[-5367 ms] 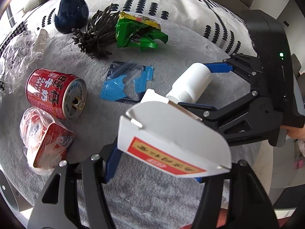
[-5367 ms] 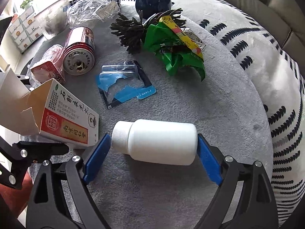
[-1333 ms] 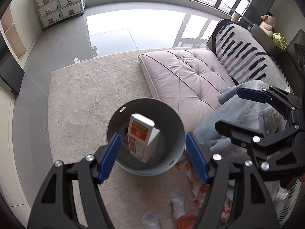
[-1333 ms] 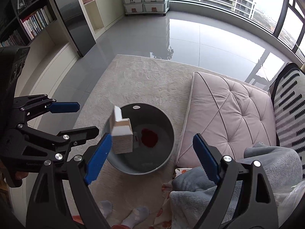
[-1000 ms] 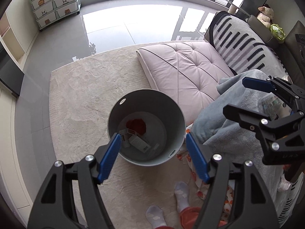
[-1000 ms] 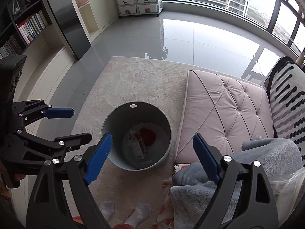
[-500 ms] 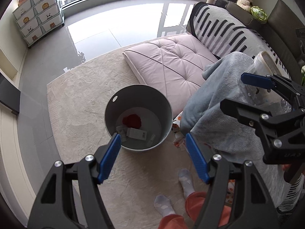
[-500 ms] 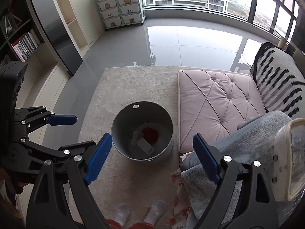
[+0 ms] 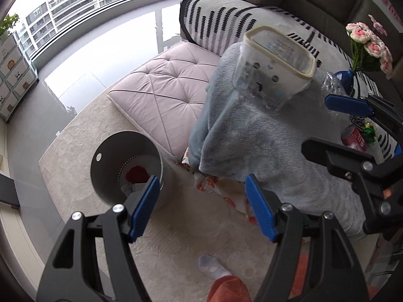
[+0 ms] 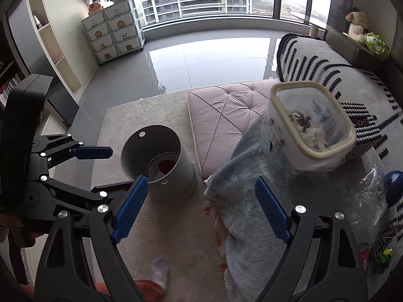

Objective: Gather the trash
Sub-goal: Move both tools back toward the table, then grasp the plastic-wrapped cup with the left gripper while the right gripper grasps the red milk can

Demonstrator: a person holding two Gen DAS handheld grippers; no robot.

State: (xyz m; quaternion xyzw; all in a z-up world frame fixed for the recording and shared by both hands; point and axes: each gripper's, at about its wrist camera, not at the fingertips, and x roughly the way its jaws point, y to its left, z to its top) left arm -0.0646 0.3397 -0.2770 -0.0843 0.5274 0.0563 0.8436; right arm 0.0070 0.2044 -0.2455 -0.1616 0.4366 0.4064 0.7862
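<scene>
A grey round trash bin (image 9: 105, 166) stands on the beige carpet and holds a red item and pale trash; it also shows in the right wrist view (image 10: 176, 173). My left gripper (image 9: 201, 206) is open and empty, above the carpet between the bin and the table. My right gripper (image 10: 199, 209) is open and empty; it shows at the right of the left wrist view (image 9: 352, 128). On the grey-blanketed table (image 9: 264, 136) lie a red can (image 9: 354, 138), green wrapper (image 9: 369, 132) and clear plastic wrap (image 10: 370, 191).
A clear plastic container (image 9: 274, 68) with a beige rim stands on the table's near end (image 10: 309, 130). A pink tufted cushion (image 9: 161, 93) lies on the floor beside the bin. A blue vase with pink flowers (image 9: 365, 50) is at the far right. My socked foot (image 9: 211, 269) is below.
Both grippers let go of the box and the white bottle into the bin. Since then both views have swung right from the bin toward the table; the container and can came into view.
</scene>
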